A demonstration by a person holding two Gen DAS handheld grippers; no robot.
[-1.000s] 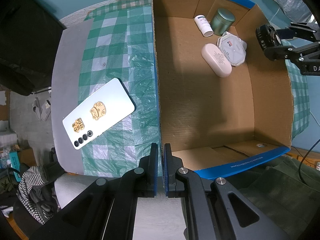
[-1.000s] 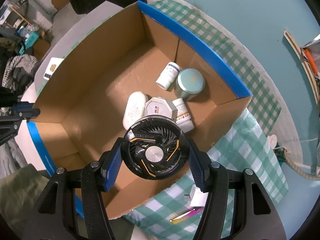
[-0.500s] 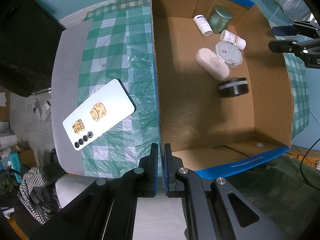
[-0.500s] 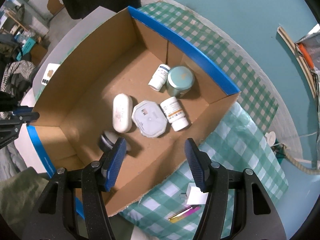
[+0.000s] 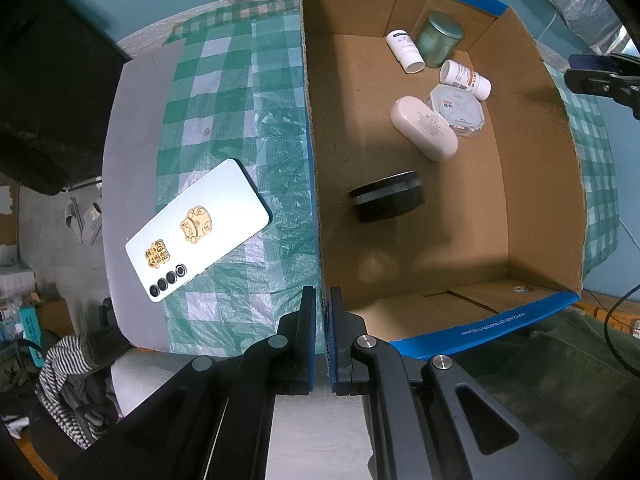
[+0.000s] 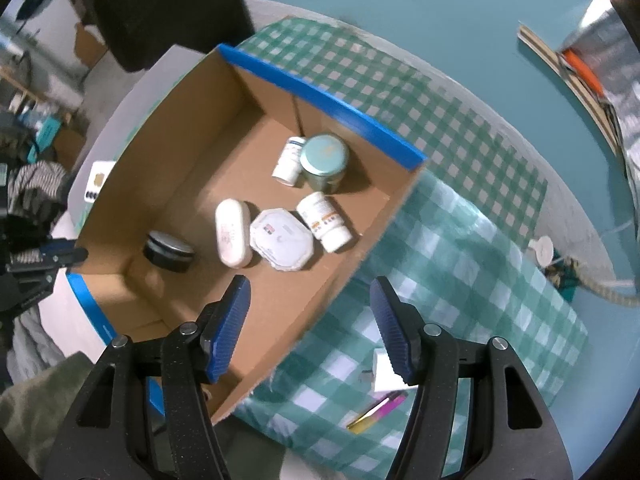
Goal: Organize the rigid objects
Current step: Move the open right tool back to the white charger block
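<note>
Since a second ago we have let the black fan (image 6: 169, 251) go: it no longer sits between our right gripper's (image 6: 311, 324) blue pads but lies on the floor of the cardboard box (image 5: 536, 184), toward the near left of the white case (image 6: 233, 232), and our right gripper has drawn back over the near right wall with its jaws spread wide and nothing between them. Our left gripper (image 5: 321, 336) is pinched together on the box's left wall at the near corner, the cardboard edge between the two pads. Farther in the box we see the white case lying just beside an octagonal white box (image 6: 281, 238), a white pill bottle (image 6: 325, 222) on its side touching that box's far right edge, and at the far end a second white bottle (image 6: 289, 161) lying against an upright teal tin (image 6: 324, 163). Blue tape runs along the box's far and near rims. A green-and-white checked cloth (image 5: 224, 112) covers much of a grey table (image 5: 128, 152), and the box stands on it. Left of the box a pale phone (image 5: 198, 230) lies face down on the cloth with two gold stickers on its back. On the cloth near our right gripper lie a small white block (image 6: 385, 372) and a thin gold-and-pink strip (image 6: 376, 412). Beyond the table we see a teal floor (image 6: 460, 32), striped clothing (image 5: 76, 384) heaped at the near left, and a pair of sandals (image 5: 84, 220) on the floor.
</note>
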